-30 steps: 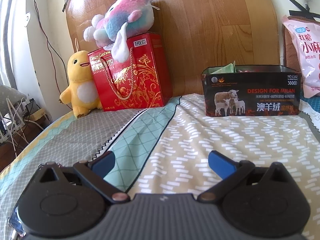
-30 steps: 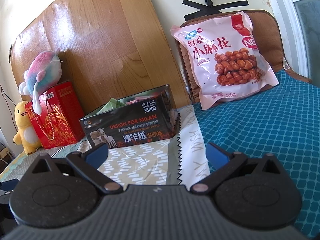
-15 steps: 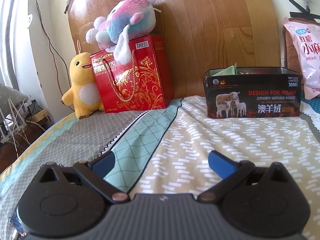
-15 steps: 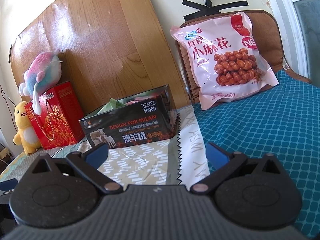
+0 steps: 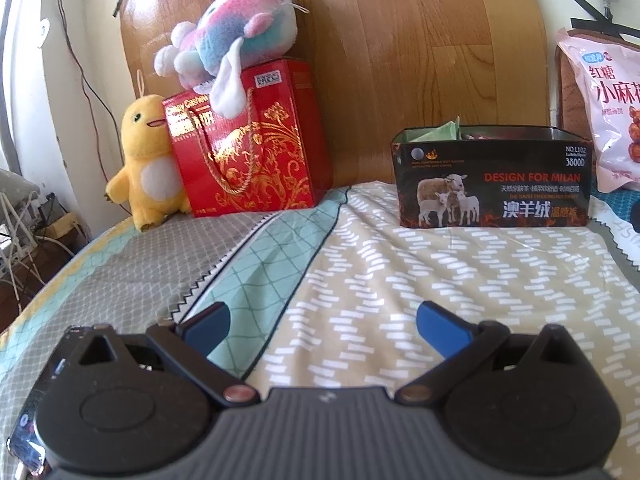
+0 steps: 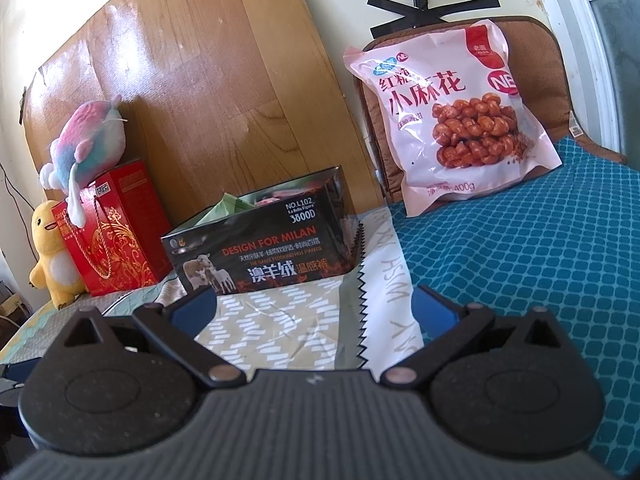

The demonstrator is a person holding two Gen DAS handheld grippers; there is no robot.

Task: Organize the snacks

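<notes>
A black open-topped box (image 5: pixel 491 184) printed with sheep stands on the bed near the headboard, with green and red packets poking out of its top (image 6: pixel 256 236). A large pink snack bag (image 6: pixel 448 120) of fried dough twists leans upright on a brown cushion to the box's right; its edge shows in the left wrist view (image 5: pixel 608 104). My left gripper (image 5: pixel 322 320) is open and empty, low over the patterned bedsheet, well short of the box. My right gripper (image 6: pixel 314 306) is also open and empty, in front of the box and bag.
A red gift box (image 5: pixel 248 148) with a pastel plush (image 5: pixel 232 36) on top and a yellow plush duck (image 5: pixel 148 160) stand at the far left by the wooden headboard (image 5: pixel 400 40). A teal mat (image 6: pixel 540 248) covers the right side. Cables hang beyond the left bed edge (image 5: pixel 24 248).
The left gripper's view has shifted a little, so the box and plush toys sit slightly lower and nearer the middle. The right gripper has hardly moved. Both stay open.
</notes>
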